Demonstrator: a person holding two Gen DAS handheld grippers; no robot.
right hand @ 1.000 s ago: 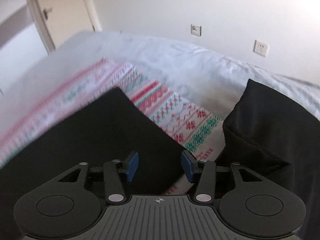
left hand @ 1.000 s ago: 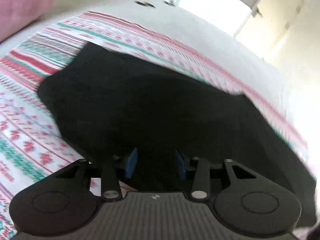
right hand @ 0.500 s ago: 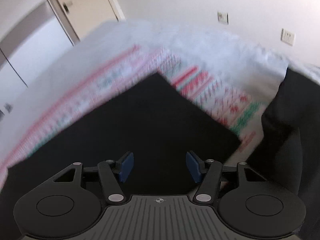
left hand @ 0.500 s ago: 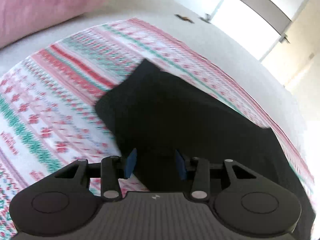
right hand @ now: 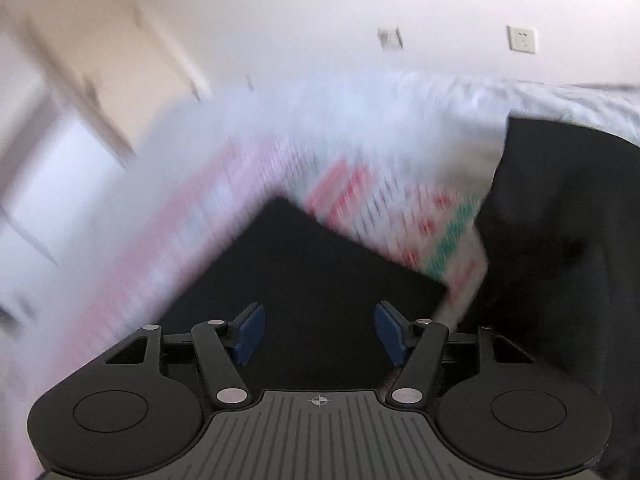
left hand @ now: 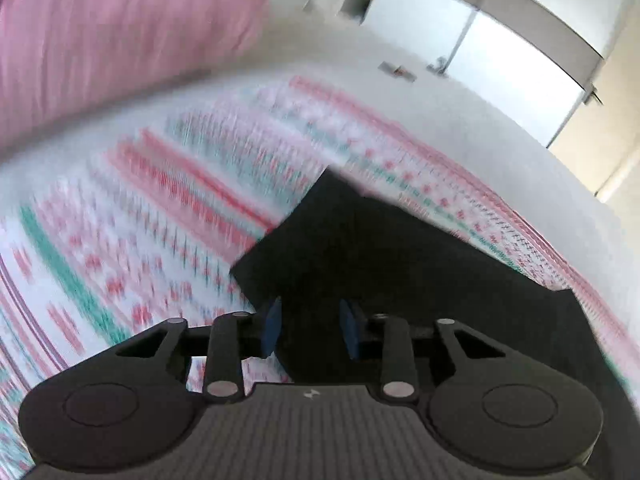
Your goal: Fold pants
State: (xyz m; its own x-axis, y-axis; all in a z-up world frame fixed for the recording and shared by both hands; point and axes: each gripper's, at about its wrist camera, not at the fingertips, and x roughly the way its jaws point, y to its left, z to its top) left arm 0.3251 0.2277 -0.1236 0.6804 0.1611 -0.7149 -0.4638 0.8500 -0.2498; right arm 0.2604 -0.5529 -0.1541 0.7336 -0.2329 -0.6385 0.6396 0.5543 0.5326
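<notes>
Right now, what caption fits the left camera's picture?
Left gripper closing over black pants on a patterned blanket.

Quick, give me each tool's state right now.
Left tool: closing, pants between the pads, grip not clear.
Right tool: opening over the pants, holding nothing.

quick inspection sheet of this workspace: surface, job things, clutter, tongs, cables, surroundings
surface: bed with white sheet, patterned red, green and white blanket spread over it
job's things: black pants lying flat on the blanket, corner folded square
clutter: second dark garment heaped at the blanket's edge; pink pillow
grippers: left tongs closing, black fabric between the pads, grip unclear; right tongs opening over the pants, nothing pinched
cables: nothing seen
surroundings: wall sockets, pale wall, door, bright window
</notes>
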